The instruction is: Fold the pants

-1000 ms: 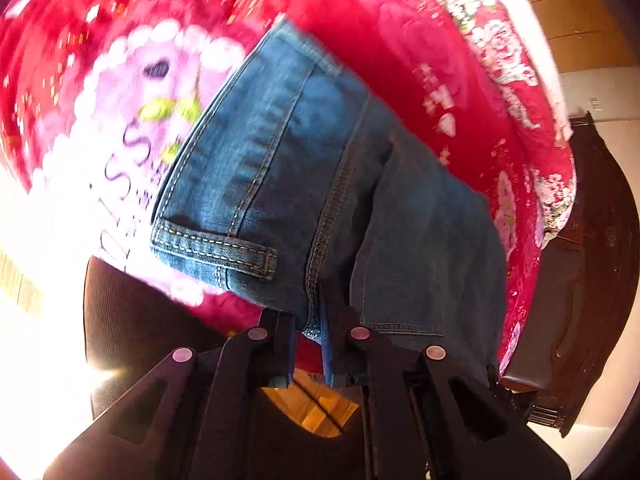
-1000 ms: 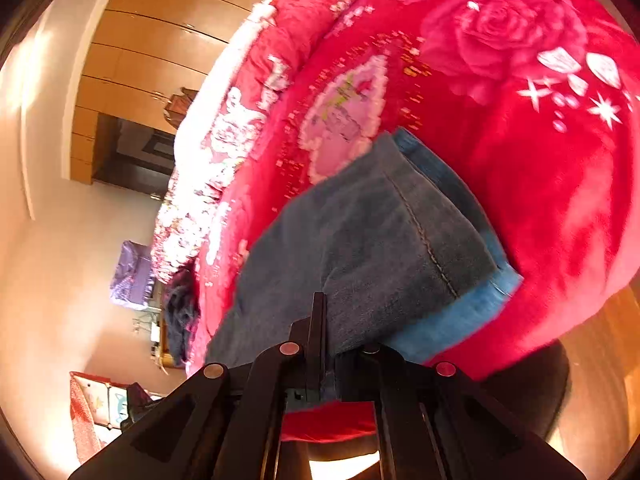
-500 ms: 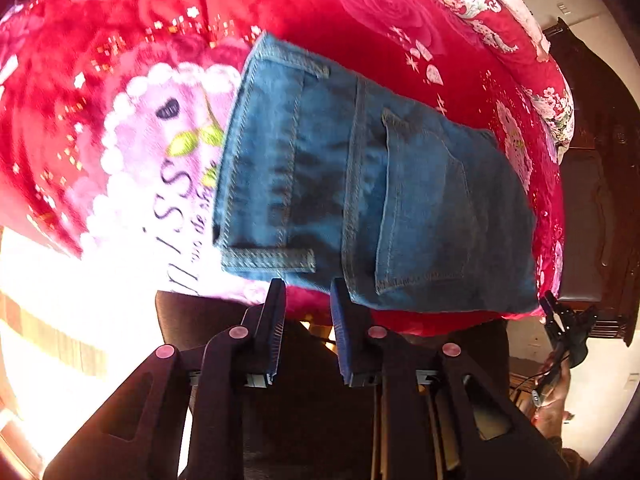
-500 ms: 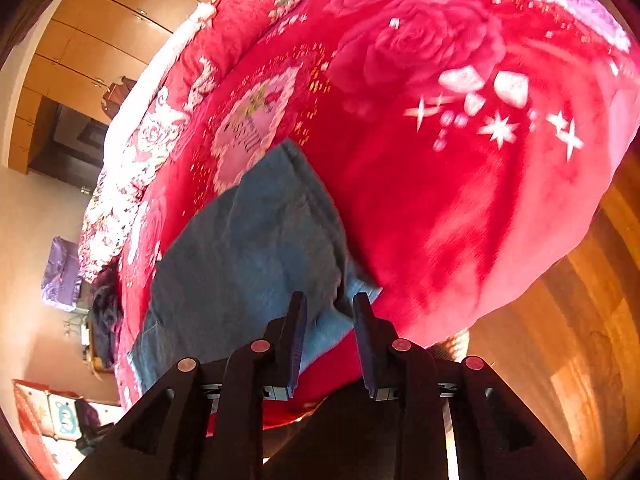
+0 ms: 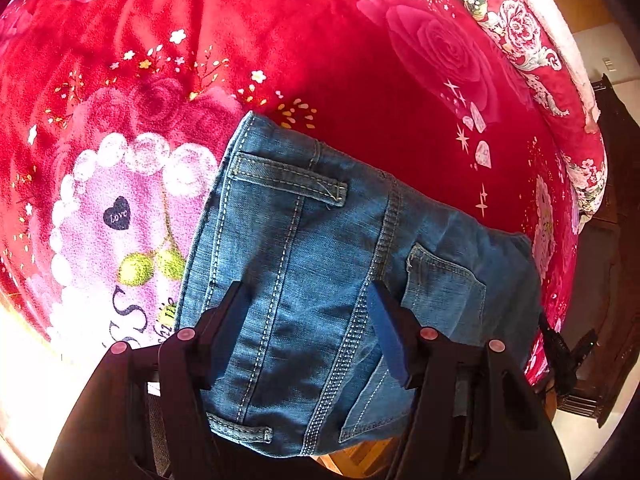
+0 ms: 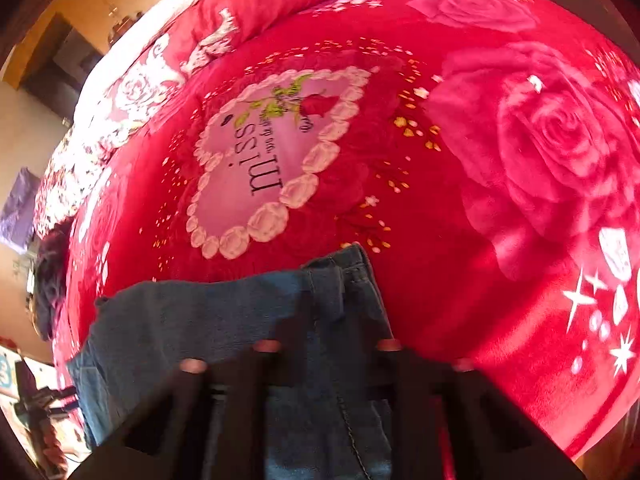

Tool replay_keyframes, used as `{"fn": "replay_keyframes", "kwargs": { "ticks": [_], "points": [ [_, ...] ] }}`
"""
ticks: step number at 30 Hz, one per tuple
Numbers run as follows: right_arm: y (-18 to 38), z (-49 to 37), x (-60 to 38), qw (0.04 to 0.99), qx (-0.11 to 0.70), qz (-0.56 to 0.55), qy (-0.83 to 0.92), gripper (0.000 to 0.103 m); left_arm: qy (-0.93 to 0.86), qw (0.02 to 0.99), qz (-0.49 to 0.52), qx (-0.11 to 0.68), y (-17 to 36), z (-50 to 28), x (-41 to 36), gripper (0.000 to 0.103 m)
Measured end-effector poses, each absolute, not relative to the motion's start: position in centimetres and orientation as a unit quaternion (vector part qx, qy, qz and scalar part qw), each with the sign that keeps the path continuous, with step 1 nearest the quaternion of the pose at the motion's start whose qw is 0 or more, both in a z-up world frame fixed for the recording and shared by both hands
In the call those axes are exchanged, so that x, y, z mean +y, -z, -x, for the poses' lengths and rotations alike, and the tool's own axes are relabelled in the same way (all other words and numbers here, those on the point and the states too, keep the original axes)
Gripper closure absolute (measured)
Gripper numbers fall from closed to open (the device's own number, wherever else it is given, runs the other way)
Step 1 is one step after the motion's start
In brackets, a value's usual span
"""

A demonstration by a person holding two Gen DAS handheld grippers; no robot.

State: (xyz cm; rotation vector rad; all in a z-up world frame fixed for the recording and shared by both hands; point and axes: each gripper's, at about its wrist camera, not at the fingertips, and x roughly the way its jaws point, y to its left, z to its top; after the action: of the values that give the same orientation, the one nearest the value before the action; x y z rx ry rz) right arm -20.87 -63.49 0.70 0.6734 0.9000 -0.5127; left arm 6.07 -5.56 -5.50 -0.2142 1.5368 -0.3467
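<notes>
Blue jeans (image 5: pixel 320 264) lie folded on the red rose blanket (image 5: pixel 320 40), near the bed's front edge, with a back pocket and belt loops facing up. My left gripper (image 5: pixel 306 300) hovers over them, its jaws opening wide. The fingers straddle the denim beside the centre seam and the pads do not press on it. The right wrist view is blurred. There my right gripper (image 6: pixel 331 332) sits over the jeans (image 6: pixel 200 320) at their right-hand edge, and its jaws are closing with a fold of denim between them.
A pink heart print (image 6: pixel 264 160) lies on the blanket beyond the jeans. Dark wooden furniture (image 5: pixel 616 280) stands close to the bed's right side. Wooden floor (image 5: pixel 360 456) shows below the bed edge. Dark clothing (image 6: pixel 48 280) is heaped at the far left.
Both grippers let go of the jeans' edge and drew back off the bed. They have since come forward over the jeans, the left now wide open, the right narrowing on the denim.
</notes>
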Motion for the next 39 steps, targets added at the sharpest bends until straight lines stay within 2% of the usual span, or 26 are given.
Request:
{"fn": "replay_keyframes", "kwargs": {
  "ticks": [2, 3, 5, 8, 11, 14, 15, 20, 23, 24, 25, 26, 28, 30, 32, 33, 35, 39],
  "points": [
    [-0.7, 21.4, -64.2, 0.814, 0.415, -0.313, 0.259, 0.1, 0.147, 0.703, 0.088, 0.69, 5.9, -6.0, -5.4, 0.043],
    [0.2, 21.4, -64.8, 0.798, 0.438, -0.315, 0.268, 0.098, 0.14, 0.699, 0.084, 0.696, 6.4, -6.1, -5.3, 0.043],
    [1.0, 21.3, -65.4, 0.782, 0.459, -0.317, 0.278, 0.091, 0.141, 0.694, 0.094, 0.7, 6.6, -6.2, -4.9, 0.043],
    [-2.1, 21.3, -64.5, 0.799, 0.427, -0.299, 0.3, 0.086, 0.158, 0.7, 0.107, 0.688, 4.9, -6.3, -3.3, 0.043],
    [-5.3, 19.3, -63.0, 0.836, 0.394, -0.29, 0.251, 0.084, 0.162, 0.706, 0.137, 0.676, 4.2, -7.3, -1.6, 0.043],
    [-6.3, 13.4, -59.4, 0.852, 0.421, -0.283, 0.132, 0.058, 0.157, 0.687, 0.153, 0.692, 5.5, -8.5, -2.1, 0.043],
    [-6.3, 11.1, -57.7, 0.854, 0.431, -0.274, 0.097, 0.057, 0.158, 0.683, 0.158, 0.696, 5.9, -8.7, -2.5, 0.043],
    [-4.6, 1.9, -49.0, 0.848, 0.487, -0.208, -0.025, 0.056, 0.166, 0.682, 0.137, 0.699, 6.2, -8.5, -4.1, 0.043],
    [-2.2, -1.4, -44.4, 0.826, 0.557, -0.083, -0.027, 0.056, 0.169, 0.68, 0.129, 0.701, 6.2, -8.5, -4.3, 0.043],
    [-1.3, -1.9, -43.3, 0.814, 0.579, -0.035, -0.025, 0.067, 0.167, 0.681, 0.127, 0.702, 6.3, -8.6, -4.3, 0.043],
    [-0.8, -2.3, -42.7, 0.807, 0.59, -0.007, -0.032, 0.087, 0.166, 0.681, 0.127, 0.702, 6.4, -8.8, -4.3, 0.043],
    [-0.8, -2.6, -42.4, 0.804, 0.594, 0.009, -0.028, 0.1, 0.166, 0.682, 0.131, 0.7, 6.3, -9.0, -4.3, 0.043],
    [-1.9, -2.8, -43.1, 0.822, 0.569, -0.005, -0.019, 0.101, 0.162, 0.685, 0.142, 0.696, 6.4, -9.7, -4.2, 0.043],
    [-1.1, -3.3, -44.0, 0.812, 0.583, -0.03, -0.004, 0.1, 0.152, 0.682, 0.144, 0.701, 6.7, -10.3, -4.6, 0.043],
    [-0.7, -3.0, -43.3, 0.813, 0.582, 0.005, 0.013, 0.099, 0.15, 0.679, 0.133, 0.706, 6.3, -10.5, -4.5, 0.043],
    [-1.0, -2.6, -43.2, 0.82, 0.572, 0.003, 0.023, 0.091, 0.154, 0.684, 0.134, 0.701, 5.5, -10.2, -3.9, 0.043],
    [-2.3, -0.8, -44.1, 0.833, 0.55, -0.049, 0.034, 0.087, 0.163, 0.693, 0.144, 0.687, 3.6, -9.1, -2.0, 0.043],
    [-4.8, 5.8, -47.1, 0.852, 0.496, -0.161, 0.045, 0.065, 0.191, 0.676, 0.197, 0.684, 1.6, -4.1, 1.9, 0.042]
  ]
}}
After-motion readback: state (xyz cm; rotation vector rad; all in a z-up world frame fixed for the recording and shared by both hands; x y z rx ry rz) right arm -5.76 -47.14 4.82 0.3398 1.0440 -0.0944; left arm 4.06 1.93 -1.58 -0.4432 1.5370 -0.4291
